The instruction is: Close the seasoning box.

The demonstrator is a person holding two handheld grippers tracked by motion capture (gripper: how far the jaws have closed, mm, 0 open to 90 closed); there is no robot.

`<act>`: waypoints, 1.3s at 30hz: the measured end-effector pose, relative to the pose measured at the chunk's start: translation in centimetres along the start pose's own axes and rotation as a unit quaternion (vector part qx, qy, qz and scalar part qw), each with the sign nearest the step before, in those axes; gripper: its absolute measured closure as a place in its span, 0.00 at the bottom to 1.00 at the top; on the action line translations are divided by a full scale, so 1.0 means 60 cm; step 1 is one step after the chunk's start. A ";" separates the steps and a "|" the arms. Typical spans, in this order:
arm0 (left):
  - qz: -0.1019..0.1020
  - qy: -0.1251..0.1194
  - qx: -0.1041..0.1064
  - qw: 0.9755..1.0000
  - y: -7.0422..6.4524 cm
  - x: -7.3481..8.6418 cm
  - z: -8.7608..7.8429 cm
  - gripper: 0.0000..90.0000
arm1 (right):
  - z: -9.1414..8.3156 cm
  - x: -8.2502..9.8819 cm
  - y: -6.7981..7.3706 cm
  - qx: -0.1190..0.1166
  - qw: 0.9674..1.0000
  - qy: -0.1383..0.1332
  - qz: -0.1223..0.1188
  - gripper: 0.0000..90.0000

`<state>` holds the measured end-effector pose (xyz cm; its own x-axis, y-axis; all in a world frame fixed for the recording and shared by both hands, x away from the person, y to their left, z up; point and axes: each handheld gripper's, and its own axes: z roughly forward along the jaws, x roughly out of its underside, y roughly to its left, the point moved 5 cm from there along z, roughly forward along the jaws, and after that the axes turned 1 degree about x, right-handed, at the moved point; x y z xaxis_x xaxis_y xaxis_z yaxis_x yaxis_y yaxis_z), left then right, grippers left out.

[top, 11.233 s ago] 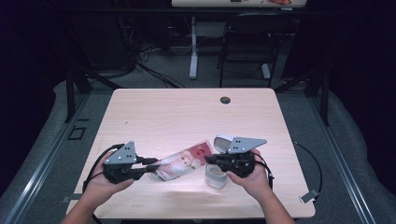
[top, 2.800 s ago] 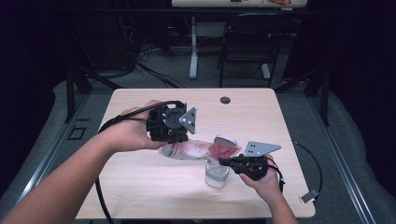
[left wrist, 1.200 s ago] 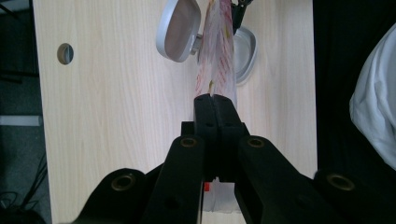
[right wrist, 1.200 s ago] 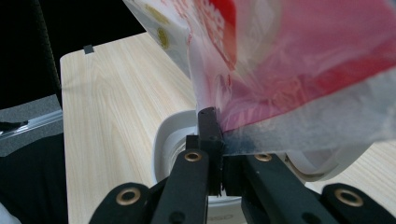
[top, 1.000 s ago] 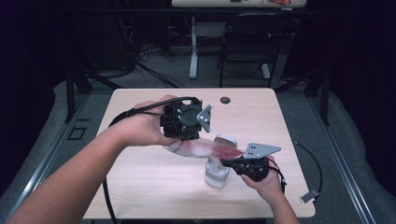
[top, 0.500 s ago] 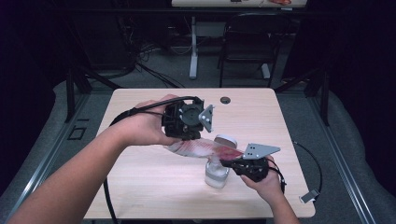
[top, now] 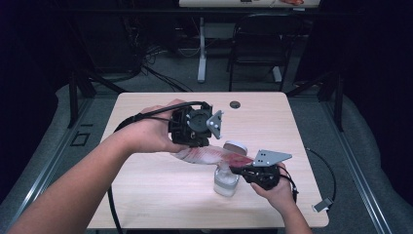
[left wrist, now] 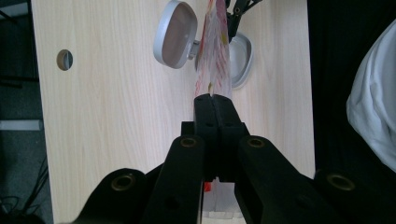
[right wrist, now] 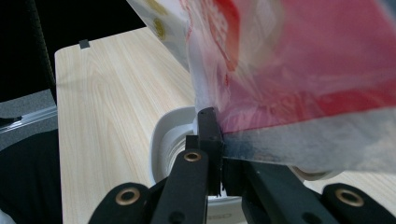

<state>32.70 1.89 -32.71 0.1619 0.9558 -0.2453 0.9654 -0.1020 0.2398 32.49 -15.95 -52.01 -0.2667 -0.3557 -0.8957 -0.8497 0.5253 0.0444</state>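
A red and white plastic pouch [top: 207, 155] hangs tilted between both grippers over the table. My left gripper [top: 194, 145] is raised, points down and is shut on the pouch's upper end [left wrist: 212, 99]. Lower at the right, my right gripper [top: 233, 170] is shut on the pouch's lower edge [right wrist: 211, 114]. That end sits just over a clear container [top: 225, 183] with a white rim [right wrist: 163, 137]. Its grey flip lid [top: 235, 146] stands open behind it. In the left gripper view the lid [left wrist: 175, 35] and the container's mouth [left wrist: 242, 58] lie either side of the pouch [left wrist: 215, 51].
The light wooden table [top: 146, 185] has a round cable hole [top: 235, 104] near its far edge. Cables trail from both grippers, one off the table's right side [top: 325, 170]. A chair [top: 255, 44] and desk legs stand beyond the table.
Since the oldest frame my left gripper has lifted its end of the pouch and carried it right, toward the container. Over the last second nothing has visibly moved.
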 end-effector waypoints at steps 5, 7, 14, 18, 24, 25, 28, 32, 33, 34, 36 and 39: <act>0.000 -0.002 0.000 1.000 0.000 0.000 -0.001 1.00 | 0.000 -0.001 0.000 0.000 1.000 -0.002 0.001 0.99; 0.001 0.000 0.001 1.000 0.000 -0.001 -0.002 1.00 | 0.000 0.000 0.000 -0.001 1.000 -0.002 0.001 0.99; 0.000 -0.002 0.002 1.000 0.000 -0.002 -0.002 1.00 | -0.001 0.000 -0.001 -0.002 1.000 -0.003 0.002 0.99; 0.004 -0.001 0.002 1.000 0.000 -0.003 -0.003 1.00 | -0.002 0.000 -0.002 -0.002 1.000 -0.005 0.004 0.99; 0.003 -0.004 0.002 1.000 -0.002 -0.006 -0.003 1.00 | -0.003 -0.001 -0.003 0.003 1.000 -0.008 0.006 0.99; 0.003 -0.004 0.002 1.000 -0.002 -0.006 -0.003 1.00 | -0.003 -0.001 -0.003 0.003 1.000 -0.008 0.006 0.99; 0.003 -0.004 0.002 1.000 -0.002 -0.006 -0.004 1.00 | -0.004 -0.001 -0.004 0.003 1.000 -0.008 0.005 0.99; 0.004 -0.003 0.003 1.000 -0.002 -0.007 -0.005 1.00 | -0.004 -0.001 -0.004 0.003 1.000 -0.011 0.005 0.99; 0.004 -0.003 0.003 1.000 -0.002 -0.007 -0.005 1.00 | -0.004 -0.001 -0.004 0.003 1.000 -0.011 0.005 0.99; 0.005 -0.001 0.004 1.000 -0.002 -0.007 -0.006 1.00 | -0.004 -0.002 -0.004 0.003 1.000 -0.012 0.005 0.99; 0.008 0.000 0.001 1.000 -0.001 -0.008 -0.007 1.00 | -0.004 -0.002 -0.004 0.002 1.000 -0.012 0.005 0.99; 0.005 -0.004 0.001 1.000 -0.003 -0.009 -0.007 1.00 | -0.005 -0.002 -0.004 0.002 1.000 -0.012 0.005 0.99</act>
<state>32.38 1.50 -32.22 0.1726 0.9528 -0.2498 0.9644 -0.1118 0.2397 32.57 -16.25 -51.77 -0.2643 -0.3316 -0.9056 -0.8455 0.5314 0.0522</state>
